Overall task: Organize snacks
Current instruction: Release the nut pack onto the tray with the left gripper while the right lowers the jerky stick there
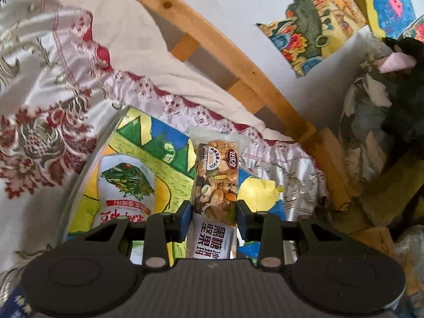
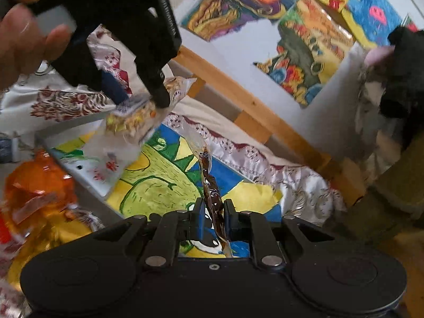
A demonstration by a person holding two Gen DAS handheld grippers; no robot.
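Right now you hold two snacks: your left gripper (image 1: 214, 213) has its jaws clamped on one nut bar (image 1: 215, 185), your right gripper (image 2: 214, 218) pinches one brown packet (image 2: 212, 196). One white packet (image 1: 124, 185) lies in the tray (image 1: 79, 185) below.

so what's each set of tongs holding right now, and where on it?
Left tongs clamp the nut bar packet across its sides, near the end by the camera. Right tongs pinch a thin brown packet edge-on near its end by the camera.

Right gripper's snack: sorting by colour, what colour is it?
Dark brown snack, clearest in right wrist view.
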